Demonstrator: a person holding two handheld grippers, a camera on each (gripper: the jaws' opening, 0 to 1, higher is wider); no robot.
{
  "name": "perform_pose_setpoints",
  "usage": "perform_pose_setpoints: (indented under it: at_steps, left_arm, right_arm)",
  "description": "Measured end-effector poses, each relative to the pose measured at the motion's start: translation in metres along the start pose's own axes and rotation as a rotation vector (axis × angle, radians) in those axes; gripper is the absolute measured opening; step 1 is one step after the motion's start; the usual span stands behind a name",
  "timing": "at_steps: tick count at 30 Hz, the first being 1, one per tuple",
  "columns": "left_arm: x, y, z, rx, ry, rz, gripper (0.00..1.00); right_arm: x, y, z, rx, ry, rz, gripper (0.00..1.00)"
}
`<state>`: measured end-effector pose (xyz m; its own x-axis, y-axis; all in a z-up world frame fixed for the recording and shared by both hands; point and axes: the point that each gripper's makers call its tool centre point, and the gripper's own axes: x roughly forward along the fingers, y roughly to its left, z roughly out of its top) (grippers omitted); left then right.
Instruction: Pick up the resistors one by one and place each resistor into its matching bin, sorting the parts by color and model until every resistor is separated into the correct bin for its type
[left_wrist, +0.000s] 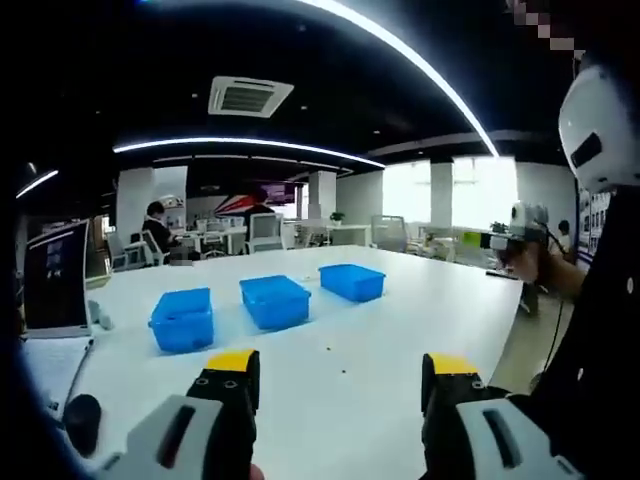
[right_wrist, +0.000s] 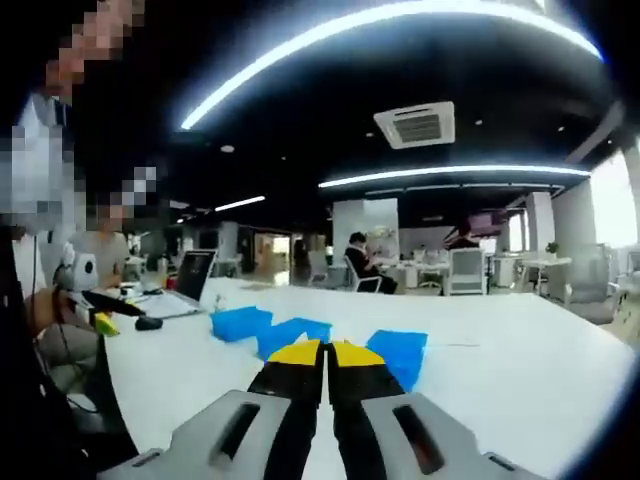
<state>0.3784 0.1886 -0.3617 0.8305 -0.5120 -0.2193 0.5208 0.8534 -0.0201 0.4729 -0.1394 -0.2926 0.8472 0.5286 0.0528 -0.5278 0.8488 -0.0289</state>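
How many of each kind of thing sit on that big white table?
Blue bins: 3
Laptops: 1
Computer mice: 1
Small loose parts, too tiny to identify: 2
Total: 7

On the white table (left_wrist: 400, 330), a few specks (left_wrist: 330, 351) lie just in front of the middle blue bin (left_wrist: 275, 301); they are too small to tell as resistors or by colour. The contents of that bin cannot be seen past its walls. In the right gripper view, the right gripper (right_wrist: 327, 352) hides part of the blue bins (right_wrist: 290, 335) behind it. The laptop (left_wrist: 55, 280) left of the bins is cut off by the dark rim.
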Motion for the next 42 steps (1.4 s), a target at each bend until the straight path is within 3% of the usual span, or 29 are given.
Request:
perform_pose_setpoints:
  at_steps: [5, 12, 17, 26, 33, 35, 38, 42]
  left_arm:
    - [-0.001, -0.002, 0.002, 0.008, -0.006, 0.004, 0.67]
    - [-0.008, -0.002, 0.008, 0.016, -0.019, 0.015, 0.67]
    - [-0.013, -0.004, 0.010, 0.052, -0.014, 0.038, 0.67]
    - [-0.023, -0.001, 0.006, 0.029, -0.014, 0.045, 0.67]
    - [-0.027, 0.002, 0.006, 0.029, -0.016, 0.053, 0.67]
    - [-0.027, 0.002, 0.005, 0.026, -0.016, 0.054, 0.67]
    - [-0.027, 0.003, 0.005, 0.027, -0.014, 0.057, 0.67]
    - [-0.028, 0.004, 0.005, 0.025, -0.014, 0.058, 0.67]
  right_arm:
    - [0.031, -0.026, 0.008, 0.006, -0.020, -0.062, 0.05]
    - [0.099, -0.056, 0.010, -0.020, -0.016, -0.089, 0.05]
    - [0.145, -0.070, -0.003, -0.043, 0.055, -0.087, 0.05]
    - [0.210, -0.091, -0.034, -0.038, 0.163, -0.081, 0.05]
    - [0.232, -0.089, -0.044, -0.096, 0.221, -0.085, 0.05]
    - [0.235, -0.088, -0.045, -0.096, 0.228, -0.078, 0.11]
    - [0.234, -0.087, -0.050, -0.077, 0.244, -0.072, 0.30]
    - [0.220, -0.084, -0.047, -0.071, 0.237, -0.060, 0.31]
